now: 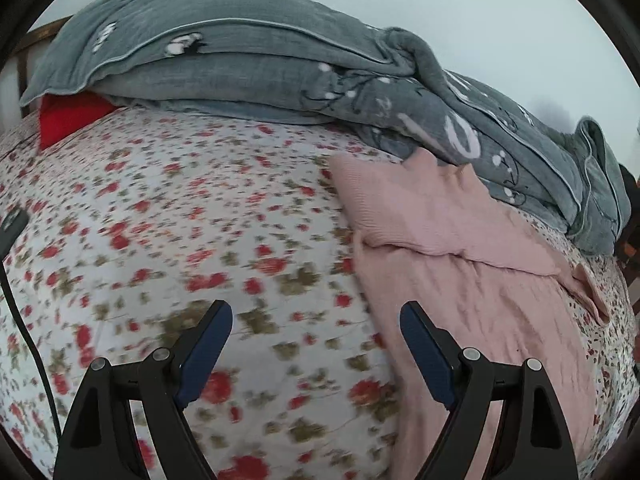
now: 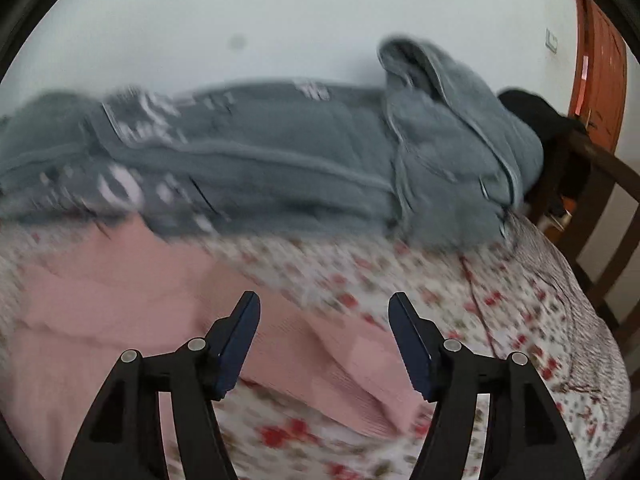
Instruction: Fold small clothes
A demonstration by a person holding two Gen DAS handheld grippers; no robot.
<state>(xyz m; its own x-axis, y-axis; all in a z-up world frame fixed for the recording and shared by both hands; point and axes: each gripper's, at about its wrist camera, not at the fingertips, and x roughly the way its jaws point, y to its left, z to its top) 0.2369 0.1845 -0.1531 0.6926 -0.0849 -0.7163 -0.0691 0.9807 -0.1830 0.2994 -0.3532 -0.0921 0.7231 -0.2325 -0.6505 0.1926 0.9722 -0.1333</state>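
A pink knitted garment (image 1: 460, 264) lies spread on the flowered bedsheet (image 1: 180, 220), with one part folded over across its upper half. My left gripper (image 1: 316, 316) is open above the sheet, just left of the garment's edge, and nothing is between its fingers. In the right wrist view the same pink garment (image 2: 120, 312) lies to the left, and a sleeve (image 2: 352, 380) runs out beneath my right gripper (image 2: 324, 308). That gripper is open above the sleeve and holds nothing. The right wrist view is blurred.
A bunched grey quilt (image 1: 280, 68) lies along the far side of the bed against the white wall. A red cushion (image 1: 68, 118) shows under its left end. A black cable (image 1: 24, 320) runs at the left. A dark wooden bed frame (image 2: 600, 200) and an orange door (image 2: 600, 68) stand at the right.
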